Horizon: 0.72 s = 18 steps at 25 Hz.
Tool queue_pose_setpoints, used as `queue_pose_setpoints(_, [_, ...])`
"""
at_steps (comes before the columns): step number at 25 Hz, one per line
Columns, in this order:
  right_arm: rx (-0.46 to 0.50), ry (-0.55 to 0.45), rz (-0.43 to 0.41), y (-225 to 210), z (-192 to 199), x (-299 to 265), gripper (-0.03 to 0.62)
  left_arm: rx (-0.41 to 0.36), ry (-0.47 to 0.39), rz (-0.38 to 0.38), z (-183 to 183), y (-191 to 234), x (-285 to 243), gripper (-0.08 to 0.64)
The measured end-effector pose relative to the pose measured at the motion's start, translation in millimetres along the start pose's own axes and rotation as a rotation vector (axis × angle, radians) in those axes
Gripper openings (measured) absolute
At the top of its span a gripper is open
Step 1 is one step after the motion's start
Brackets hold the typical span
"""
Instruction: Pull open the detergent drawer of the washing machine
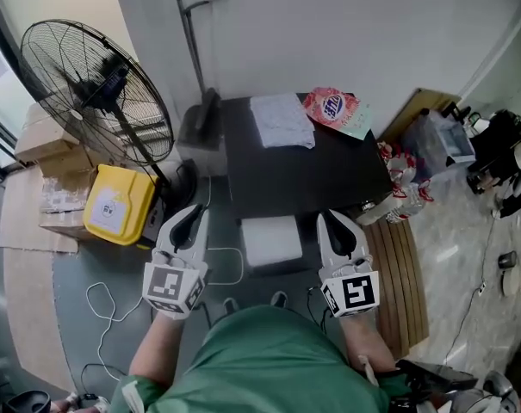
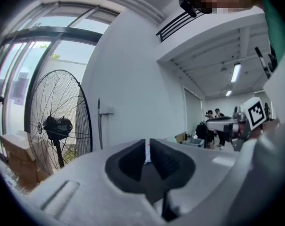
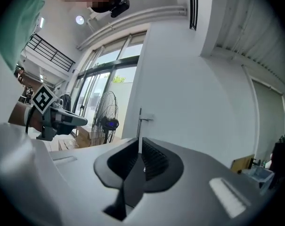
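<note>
From above, the washing machine shows as a black top (image 1: 294, 179). A white rectangular part (image 1: 270, 241) juts from its near edge; I cannot tell if this is the drawer. Both grippers are held level at chest height, above and short of the machine, touching nothing. My left gripper (image 1: 191, 215) (image 2: 147, 147) has its dark pads nearly together, with a thin empty slit between them. The pads of my right gripper (image 1: 333, 218) (image 3: 140, 149) are closed together on nothing. Both point at a white wall.
A folded white cloth (image 1: 282, 120) and a pink packet (image 1: 331, 106) lie on the machine top. A big black floor fan (image 1: 96, 89), a yellow box (image 1: 118, 205) and cardboard boxes (image 1: 45, 157) stand on the left. Cables (image 1: 105, 308) trail on the floor. Wooden slats (image 1: 398, 274) lie on the right.
</note>
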State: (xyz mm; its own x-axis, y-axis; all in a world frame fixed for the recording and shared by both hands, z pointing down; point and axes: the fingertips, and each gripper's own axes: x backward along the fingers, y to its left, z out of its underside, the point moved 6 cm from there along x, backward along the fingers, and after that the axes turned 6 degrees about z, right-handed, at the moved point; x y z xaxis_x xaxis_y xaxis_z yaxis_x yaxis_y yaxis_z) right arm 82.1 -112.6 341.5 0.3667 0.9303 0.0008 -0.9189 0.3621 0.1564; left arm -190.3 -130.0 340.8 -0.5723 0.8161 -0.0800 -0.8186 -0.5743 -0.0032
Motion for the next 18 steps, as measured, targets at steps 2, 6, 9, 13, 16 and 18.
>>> queue_pose_setpoints(2, [-0.004, 0.006, 0.000, 0.2, 3.7, 1.2, 0.021, 0.000, 0.003, 0.002, 1.6, -3.9, 2.0, -0.002])
queue_pose_setpoints(6, [-0.008, 0.016, -0.003, 0.8, 10.5, 3.7, 0.021, 0.014, 0.028, 0.001, 9.3, -5.2, 2.5, -0.003])
queue_pose_setpoints(9, [-0.012, 0.022, -0.005, 0.9, 13.8, 3.8, 0.021, 0.023, 0.038, -0.012, 11.4, -2.7, 2.2, -0.003])
queue_pose_setpoints(13, [-0.023, 0.021, -0.010, 1.2, 16.8, 5.9, 0.021, 0.013, 0.039, -0.014, 11.3, -5.0, 3.1, -0.003])
queue_pose_setpoints(16, [-0.026, 0.022, -0.015, 4.2, 17.2, 8.6, 0.021, 0.006, 0.049, -0.015, 14.2, -6.6, 5.2, -0.003])
queue_pose_setpoints(18, [-0.032, 0.021, -0.020, 5.1, 16.7, 9.2, 0.021, 0.009, 0.054, -0.014, 16.0, -6.9, 5.5, -0.002])
